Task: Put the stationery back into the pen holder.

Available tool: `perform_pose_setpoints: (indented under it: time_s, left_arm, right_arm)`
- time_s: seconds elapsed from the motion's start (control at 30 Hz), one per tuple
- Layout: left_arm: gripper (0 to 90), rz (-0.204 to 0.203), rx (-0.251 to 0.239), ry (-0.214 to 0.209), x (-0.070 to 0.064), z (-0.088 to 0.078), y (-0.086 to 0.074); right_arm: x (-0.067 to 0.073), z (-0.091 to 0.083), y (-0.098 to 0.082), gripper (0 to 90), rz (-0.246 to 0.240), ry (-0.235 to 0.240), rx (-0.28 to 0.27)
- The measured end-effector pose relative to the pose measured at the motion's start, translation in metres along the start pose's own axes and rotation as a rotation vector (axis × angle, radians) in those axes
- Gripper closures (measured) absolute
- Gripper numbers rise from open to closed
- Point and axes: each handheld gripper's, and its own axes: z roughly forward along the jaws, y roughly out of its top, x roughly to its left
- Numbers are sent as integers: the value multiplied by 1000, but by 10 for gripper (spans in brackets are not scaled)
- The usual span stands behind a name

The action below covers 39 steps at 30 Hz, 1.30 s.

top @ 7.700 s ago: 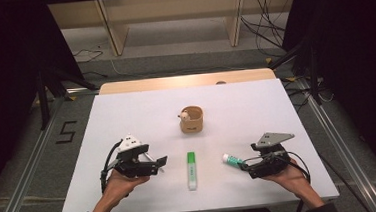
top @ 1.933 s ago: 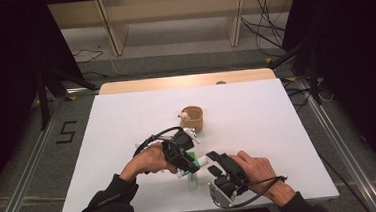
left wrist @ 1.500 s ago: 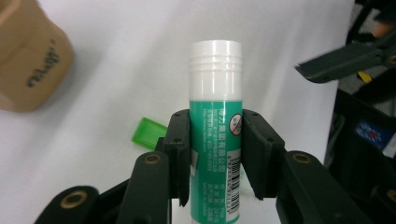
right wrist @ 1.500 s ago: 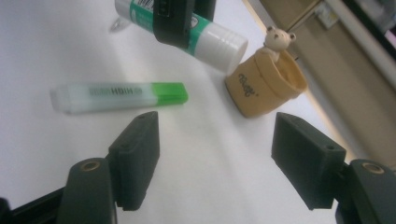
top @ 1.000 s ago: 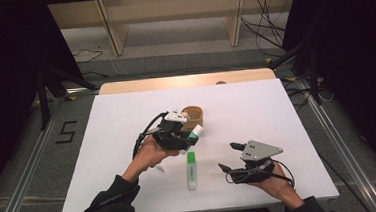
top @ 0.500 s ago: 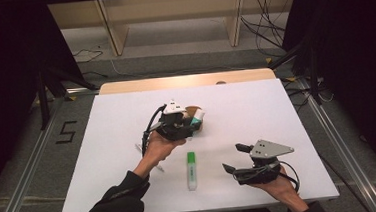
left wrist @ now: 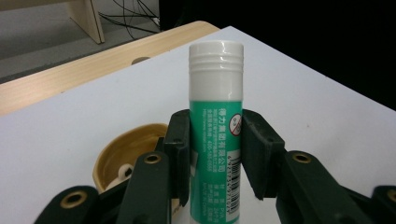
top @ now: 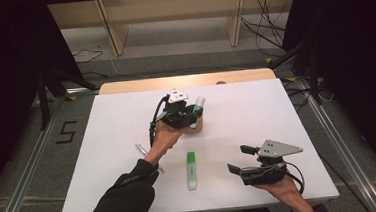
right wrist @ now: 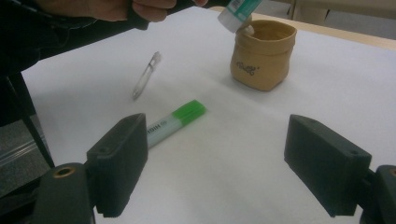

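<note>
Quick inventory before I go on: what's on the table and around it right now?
glue stick: 1, green and white, clamped upright in the left gripper over the cup
cup: 1, tan, mid-table
highlighter: 1, green cap, lying near the front edge
pen: 1, clear, lying left of the highlighter
table: 1, white top
shelf unit: 1, wooden, behind the table
left gripper: 1, black, shut on the glue stick
right gripper: 1, black, open, near the front right
</note>
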Motion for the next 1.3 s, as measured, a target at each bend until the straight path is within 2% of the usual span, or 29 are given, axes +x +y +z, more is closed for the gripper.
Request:
perform_pose_setpoints:
  time_s: [0.03,0.13,0.43,0.87,1.0,1.3]
  left_arm:
    - [652,-11,-7,-3,0,1,1]
    - [652,-6,-12,11,0,5,6]
    - [651,-28,-23,48,5,19,14]
    - [651,-49,-7,112,10,35,12]
    - [651,-75,-16,137,12,39,10]
    - [650,-70,-3,176,10,46,8]
  right_arm:
    - [0,0,0,224,-6,0,-2]
    - [0,0,0,224,-6,-2,-1]
    - [0,0,-1,226,-11,6,2]
    - [2,0,-1,229,-24,13,2]
    - [2,0,-1,230,-24,11,1]
    - [2,0,-1,233,-23,15,6]
